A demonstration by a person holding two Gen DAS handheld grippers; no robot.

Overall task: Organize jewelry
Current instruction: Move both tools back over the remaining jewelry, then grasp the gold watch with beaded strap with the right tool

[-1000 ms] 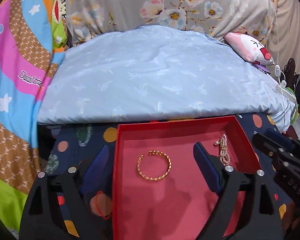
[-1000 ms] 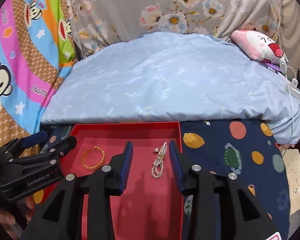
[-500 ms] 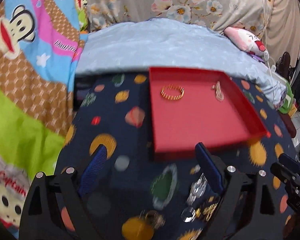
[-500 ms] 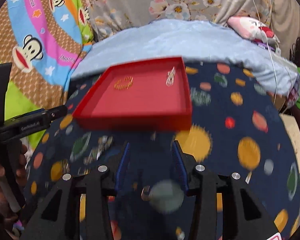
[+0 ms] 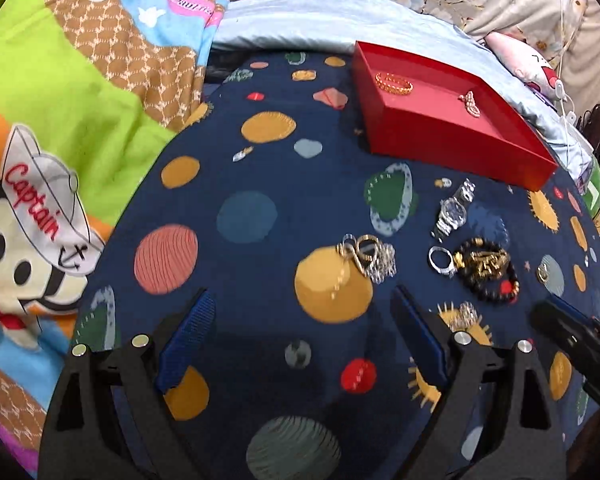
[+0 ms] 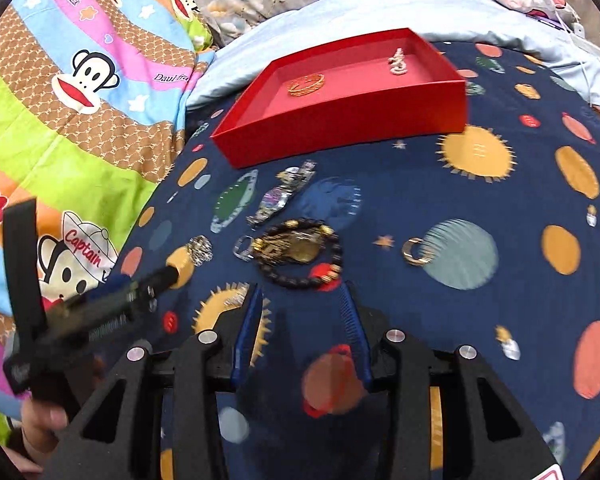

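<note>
A red tray (image 5: 452, 148) (image 6: 340, 128) at the back of the navy planet-print cloth holds a gold bangle (image 5: 394, 83) (image 6: 306, 83) and a pearl piece (image 5: 471, 102) (image 6: 397, 62). Loose on the cloth lie a silver watch (image 5: 454, 210) (image 6: 282, 194), a tangled chain pile (image 5: 366, 256) (image 6: 199, 249), a black bead bracelet (image 5: 486, 268) (image 6: 300, 252), a silver ring (image 5: 440, 260) and a gold ring (image 6: 414, 252). My left gripper (image 5: 302, 294) stands wide open just short of the chain pile. My right gripper (image 6: 301, 287), half open and closing slightly, hovers just short of the bead bracelet with nothing between its fingers.
A bright cartoon-monkey blanket (image 5: 60, 128) borders the cloth on the left. A pale blue quilt (image 6: 400, 4) and floral pillows lie behind the tray. A small sparkly piece (image 5: 462, 314) rests near the right finger of the left gripper. A hand (image 6: 36, 428) holds the left gripper.
Both grippers have pulled back from over the red tray and dropped towards the near cloth, so the loose jewelry now lies just ahead of them. The bangle and pearl piece stay in the tray.
</note>
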